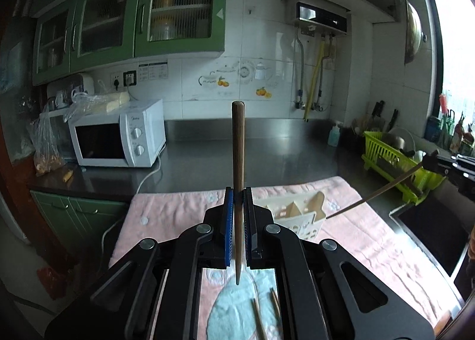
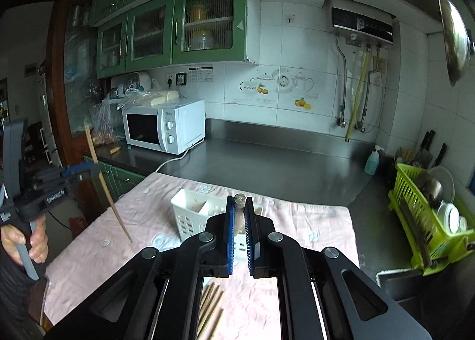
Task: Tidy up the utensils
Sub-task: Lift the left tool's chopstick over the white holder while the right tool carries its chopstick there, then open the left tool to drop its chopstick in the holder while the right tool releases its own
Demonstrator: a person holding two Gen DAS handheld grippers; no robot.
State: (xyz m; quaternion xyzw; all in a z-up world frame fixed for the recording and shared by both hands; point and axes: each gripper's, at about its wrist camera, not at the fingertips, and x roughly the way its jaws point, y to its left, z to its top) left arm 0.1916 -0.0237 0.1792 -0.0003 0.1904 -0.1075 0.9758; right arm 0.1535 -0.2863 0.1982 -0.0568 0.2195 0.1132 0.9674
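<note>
While both are raised above the pink towel (image 1: pixel 356 236), left gripper (image 1: pixel 238 215) and right gripper (image 2: pixel 239 221) each clamp one chopstick (image 1: pixel 238 144), poised for the white holder (image 2: pixel 190 215); spare chopsticks (image 2: pixel 210 310) lie below.

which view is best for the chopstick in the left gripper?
Right wrist view: it shows the chopstick side-on, nearly full length, tilted, clamped in the left gripper above the pink towel. The left wrist view sees it end-on along the fingers, foreshortened, standing upright between the blue pads, tip pointing down.
</note>
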